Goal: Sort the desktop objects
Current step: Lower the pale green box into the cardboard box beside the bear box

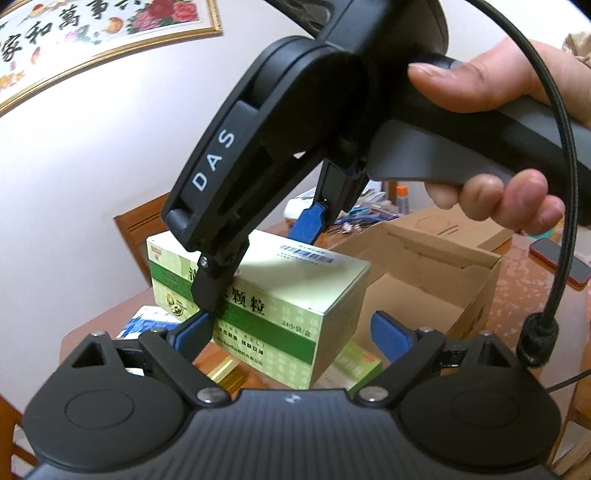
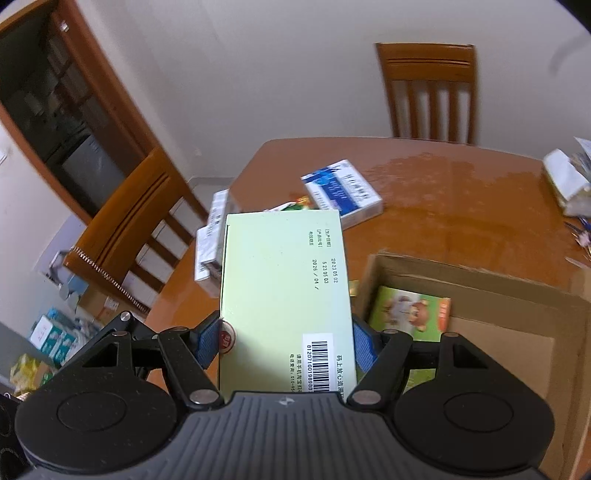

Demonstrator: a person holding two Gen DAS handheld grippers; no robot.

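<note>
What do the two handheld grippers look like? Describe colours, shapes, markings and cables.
Both grippers, left gripper and right gripper, have black linkage arms, blue ribbed finger pads, round black side discs and grey ribbed bodies. The right one shows white "DAS" lettering, a grey trigger and a black braided cable.

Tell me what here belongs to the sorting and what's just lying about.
Job:
- green medicine box, clamped in the right tongs
- cardboard box, one green packet inside
- blue-and-white box, white boxes on the table
- left tongs, open

Lying about:
- red phone
- wooden chair
- framed embroidery
</note>
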